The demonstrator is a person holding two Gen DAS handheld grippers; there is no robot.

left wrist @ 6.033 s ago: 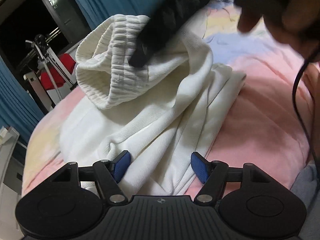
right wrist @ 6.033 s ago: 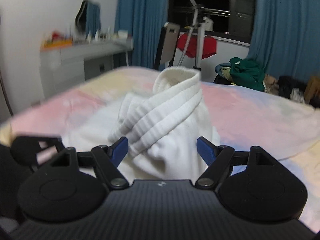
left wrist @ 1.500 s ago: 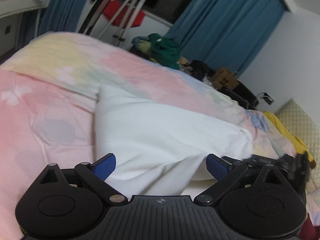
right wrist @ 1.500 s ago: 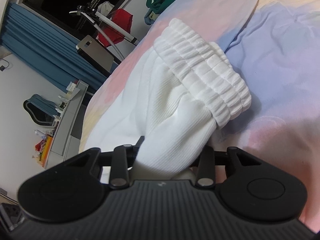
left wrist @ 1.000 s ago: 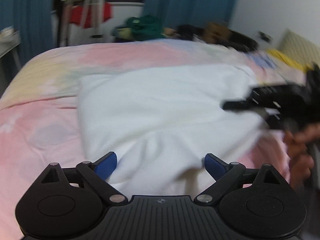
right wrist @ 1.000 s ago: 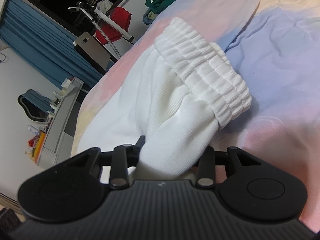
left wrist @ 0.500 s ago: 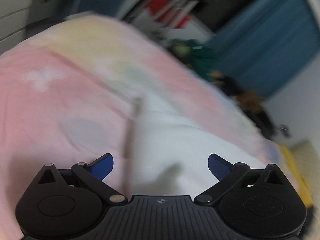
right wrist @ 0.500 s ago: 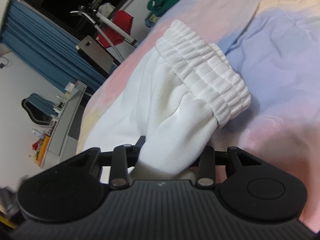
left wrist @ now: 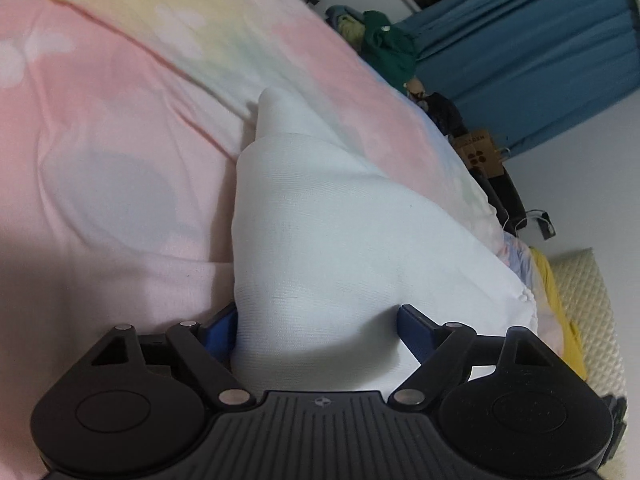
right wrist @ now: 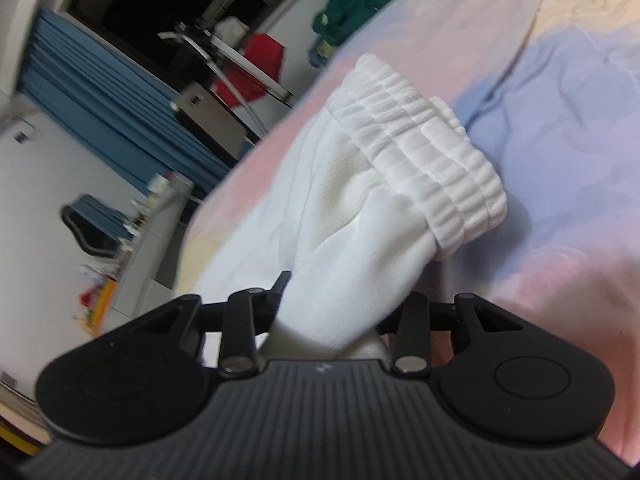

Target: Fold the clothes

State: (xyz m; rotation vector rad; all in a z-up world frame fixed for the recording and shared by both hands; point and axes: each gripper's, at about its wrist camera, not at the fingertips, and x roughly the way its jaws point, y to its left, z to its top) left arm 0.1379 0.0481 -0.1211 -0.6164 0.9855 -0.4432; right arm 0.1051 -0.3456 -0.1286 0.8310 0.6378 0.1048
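Note:
White ribbed trousers (left wrist: 340,220) lie on a pastel pink, yellow and blue bedspread (left wrist: 100,140). My left gripper (left wrist: 318,326) is low over their smooth folded end. Its blue pads (left wrist: 222,326) stand on either side of a bulge of the cloth and the jaws are closing, still wide apart. In the right wrist view the trousers (right wrist: 360,208) run away from me to the gathered elastic waistband (right wrist: 424,168). My right gripper (right wrist: 340,308) is shut on a bunched fold of the fabric just below the waistband. The cloth hides its pads.
Blue curtains (left wrist: 520,40), a green clothes pile (left wrist: 384,44) and a cardboard box (left wrist: 480,152) stand beyond the bed. A cream quilted pillow (left wrist: 588,312) and yellow cloth lie at its right. The right wrist view shows a desk (right wrist: 160,216) and a drying rack with red cloth (right wrist: 256,68).
My left gripper has swung across, rolled and sunk onto the trousers' folded end, and its jaws have narrowed around the cloth. The right gripper keeps its hold and has barely moved.

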